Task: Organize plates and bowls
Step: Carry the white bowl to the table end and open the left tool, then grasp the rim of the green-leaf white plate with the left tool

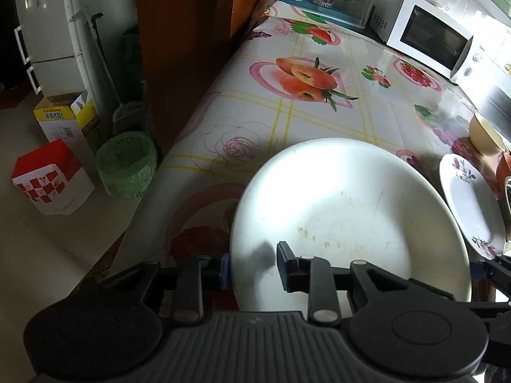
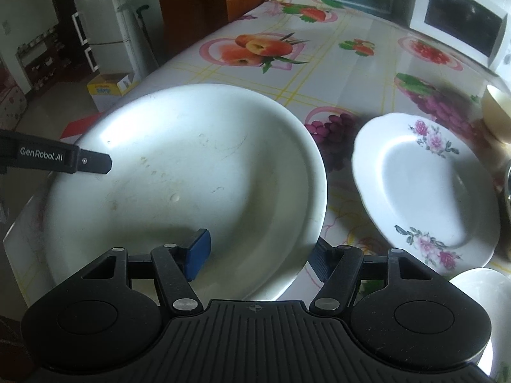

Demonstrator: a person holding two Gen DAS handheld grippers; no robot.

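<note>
The large, shallow white ceramic bowl [image 2: 191,178] sits at the near left corner of the bench [image 1: 319,108], which wears a glossy fruit-printed oilcloth. Both tongs straddle its rim. The left tongs [image 1: 252,268] stand with one finger outside the wall and the other inside, the gap between them wider than the rim, so they have not yet closed on it. The right tongs [image 2: 258,257] are also spread wide, one blue pad [image 2: 199,252] over the bowl's inner slope and the other outside the near right edge; nothing is pinched.

Just right of the bowl, apart from it, lies a white scalloped plate with pink roses [image 2: 424,198]. Beyond that a cream small bowl [image 2: 496,113] stands at the bench's right side, and a further white dish [image 2: 482,290] peeks in at the near right.

The step in hand looks like a two-sided grip on the big bowl before it is lifted or shifted. To do it well, each pair of tongs should probably settle lower so the pads meet the wall below the lip, then close together, evenly. The glazed surface likely slips, so a firm squeeze and a level lift seem wise. The bowl overhangs near the bench corner, so any pull toward the left edge risks a drop; moving it inward, clear of the rose plate, looks safer
</note>
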